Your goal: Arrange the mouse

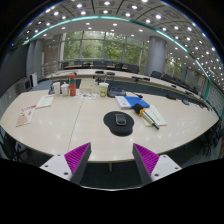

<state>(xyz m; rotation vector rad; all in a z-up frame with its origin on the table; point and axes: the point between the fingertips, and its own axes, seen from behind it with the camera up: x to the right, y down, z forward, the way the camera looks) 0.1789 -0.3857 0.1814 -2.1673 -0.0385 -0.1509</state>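
Straight ahead of the released, empty hand-held gripper [111, 163], beyond its parted fingers, a small dark computer mouse [121, 120] sits on a round black mouse mat [108, 126], long axis apparently pointing away along the pale wooden table [60, 125].

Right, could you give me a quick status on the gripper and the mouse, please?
Gripper open, holding nothing. Mouse on round black mat, ahead of the fingers, untouched. Path clear; papers lie just beside the mat.
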